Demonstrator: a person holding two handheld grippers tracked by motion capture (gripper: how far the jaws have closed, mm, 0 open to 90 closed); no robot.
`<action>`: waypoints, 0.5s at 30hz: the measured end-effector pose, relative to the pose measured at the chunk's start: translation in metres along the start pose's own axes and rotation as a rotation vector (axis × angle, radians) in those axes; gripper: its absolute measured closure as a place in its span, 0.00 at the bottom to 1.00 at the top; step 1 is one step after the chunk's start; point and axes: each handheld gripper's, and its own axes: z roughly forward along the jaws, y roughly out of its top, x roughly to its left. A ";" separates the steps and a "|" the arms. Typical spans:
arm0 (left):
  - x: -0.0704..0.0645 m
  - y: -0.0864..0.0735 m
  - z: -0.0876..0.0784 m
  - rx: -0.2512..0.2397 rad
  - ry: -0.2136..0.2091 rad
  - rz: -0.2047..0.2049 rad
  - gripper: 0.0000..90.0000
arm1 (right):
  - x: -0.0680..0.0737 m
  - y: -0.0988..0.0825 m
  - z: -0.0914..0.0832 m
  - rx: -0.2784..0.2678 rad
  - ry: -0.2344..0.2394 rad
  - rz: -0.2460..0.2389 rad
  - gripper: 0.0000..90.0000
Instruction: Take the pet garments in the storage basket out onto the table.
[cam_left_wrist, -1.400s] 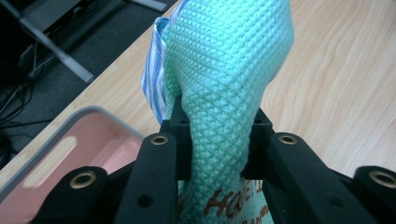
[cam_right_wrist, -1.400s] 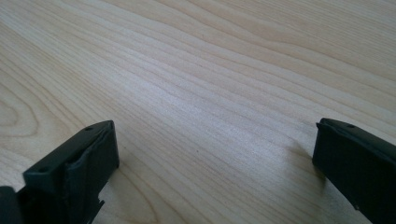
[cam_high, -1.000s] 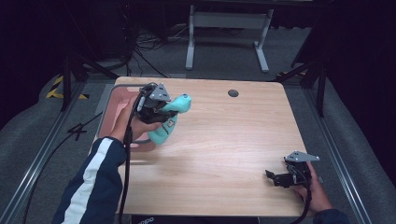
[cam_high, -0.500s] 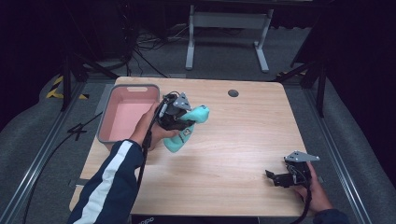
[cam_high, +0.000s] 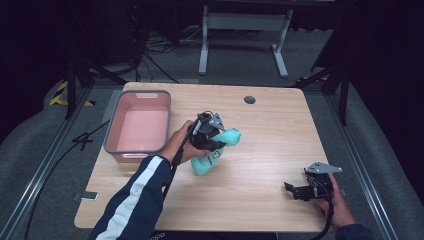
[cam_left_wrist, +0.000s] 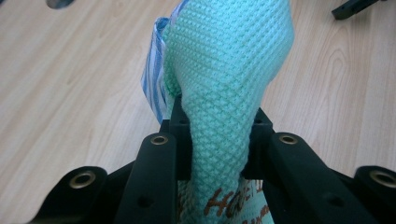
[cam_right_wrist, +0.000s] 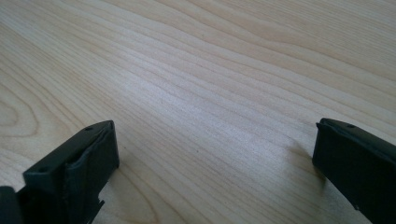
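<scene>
Far left on the light wooden desk (cam_high: 260, 150): a pink tub (cam_high: 140, 127) with a grey rim, sitting near the desk's left edge.

Just right of the tub: a person's left hand (cam_high: 177, 145), out of a dark blue sleeve (cam_high: 135, 200) with a white stripe, wrapped around the left hand-held gripper (cam_high: 212, 137). Clamped between its black jaws: a mint-green knitted soft item (cam_high: 220, 147), pinched at a narrow waist so that the fabric bulges above and below the grip. Lower end of the item down at the desk surface near the middle, upper end leaning toward the right; from above, hard to tell whether the lower end presses on the wood or hangs just over it.

Seen along the left hand-held gripper (cam_left_wrist: 217, 140): both pads squeezing the soft item (cam_left_wrist: 224, 70) tight, waffle-knit texture plain, a blue-and-white striped edge (cam_left_wrist: 154, 79) folded along its left side, brown printed letters low on the fabric, too cut off to read.

Farther back, right of centre: a small dark round cable port (cam_high: 249, 99) set into the desk top.

Far right, near the front corner: the right hand (cam_high: 340, 205) resting with the right hand-held gripper (cam_high: 295, 190), well apart from the soft item, grey three-cornered plate on top, jaws pointing left.

Seen along the right hand-held gripper (cam_right_wrist: 215, 154): jaws spread wide, bare wood grain between them.
</scene>
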 end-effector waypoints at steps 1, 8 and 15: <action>-0.001 0.000 0.004 0.008 -0.006 -0.001 0.80 | 0.000 0.000 0.000 0.000 0.000 0.000 0.01; -0.005 -0.001 0.027 0.042 -0.022 -0.009 0.80 | 0.000 0.000 0.000 0.000 0.000 0.000 0.01; -0.008 0.001 0.046 0.071 -0.025 -0.012 0.79 | 0.000 0.000 0.000 0.000 0.000 0.000 0.01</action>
